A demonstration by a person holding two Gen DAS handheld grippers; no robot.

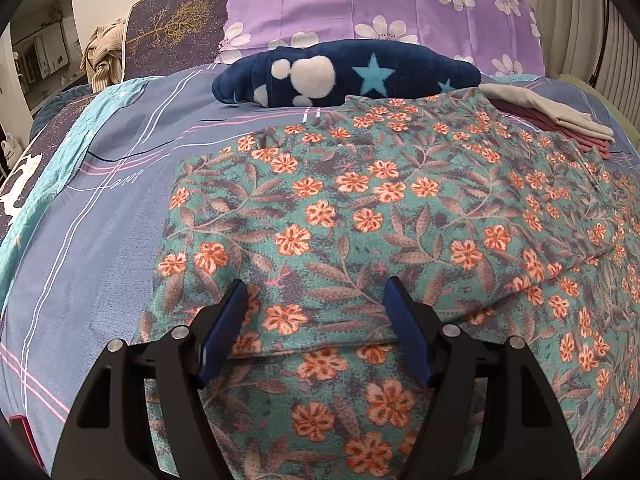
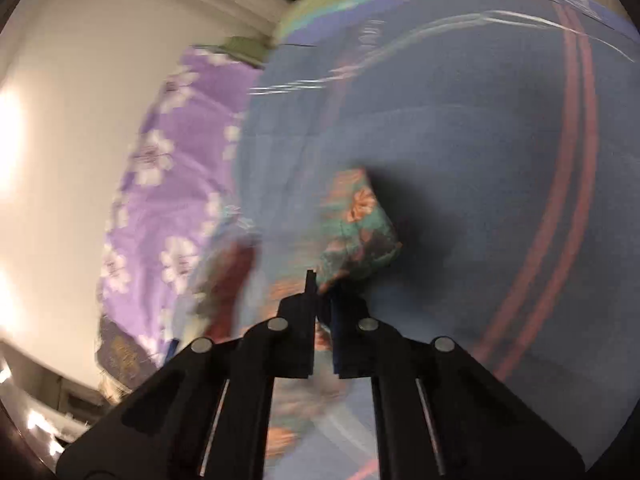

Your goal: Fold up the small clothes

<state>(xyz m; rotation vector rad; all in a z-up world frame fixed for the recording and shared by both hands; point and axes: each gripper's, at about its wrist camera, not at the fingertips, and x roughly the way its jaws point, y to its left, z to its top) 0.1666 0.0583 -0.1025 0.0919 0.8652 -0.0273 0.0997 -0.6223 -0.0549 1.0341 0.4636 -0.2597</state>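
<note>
A teal floral garment [image 1: 380,216] with orange flowers lies spread on the bed, one layer folded over another. My left gripper [image 1: 316,292] is open, its blue pads [image 1: 224,328] resting low over the garment's near folded edge. In the blurred right wrist view, my right gripper [image 2: 322,292] is shut on a corner of the floral garment [image 2: 360,228] and holds it lifted above the blue bedsheet [image 2: 480,160].
A navy plush blanket with stars [image 1: 344,76] lies at the head of the bed before a purple flowered pillow [image 1: 380,4]. Folded beige and maroon clothes [image 1: 560,120] are stacked at the right. A red object [image 1: 22,430] sits at the lower left edge.
</note>
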